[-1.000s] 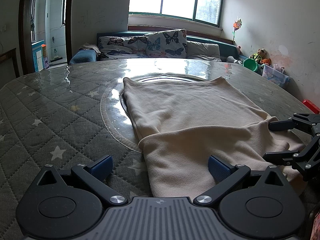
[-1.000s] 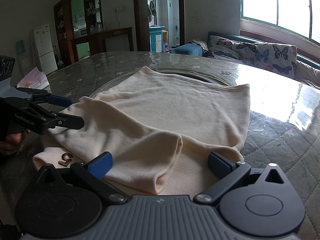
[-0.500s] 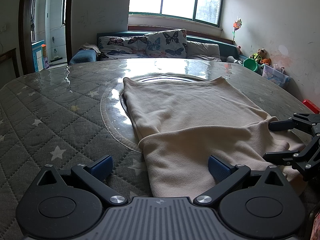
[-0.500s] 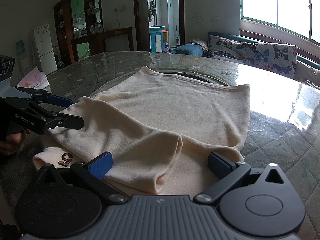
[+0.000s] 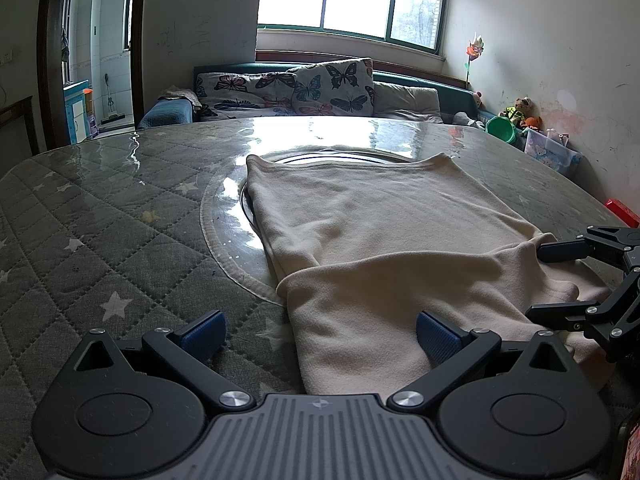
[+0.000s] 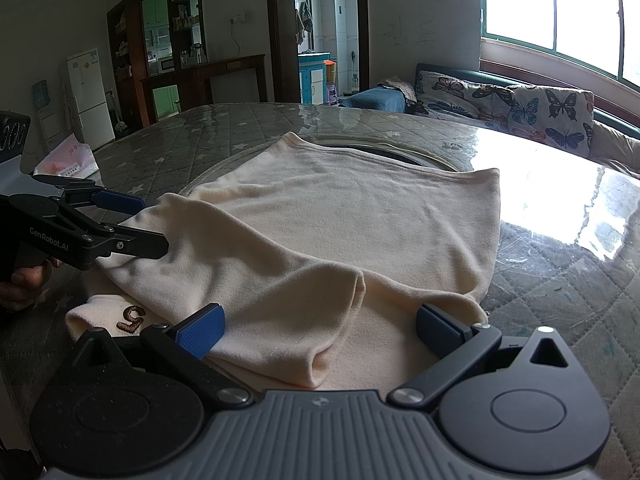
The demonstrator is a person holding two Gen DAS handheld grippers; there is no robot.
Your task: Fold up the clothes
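- Living room, window wall behind, butterfly-print sofa cushions [image 5: 304, 88] past the far edge of the table
- Big round table [image 5: 100, 216] under grey quilted star-pattern cover with clear plastic over it; glass turntable [image 5: 224, 208] in the middle, glare on it
- Cream garment [image 5: 380, 232] lies on the turntable, spilling toward me over the near table edge; far hem flat and straight, near part folded back over itself in a thick double layer
- In the right wrist view the garment [image 6: 340, 232] shows a brown embroidered mark [image 6: 132, 317] on the bottom layer at the near left corner
- My left gripper [image 5: 320, 330]: jaws spread wide, nothing between them; left blue pad over bare quilt, right blue pad on the folded cloth
- My right gripper [image 6: 320, 326]: jaws also wide apart, both blue pads sitting on the near fold, not pinching it
- Each gripper shows side-on in the other's view, fingers low against the cloth edge
- A hand [image 6: 24, 280] on the left gripper's handle, mostly cut off by the frame
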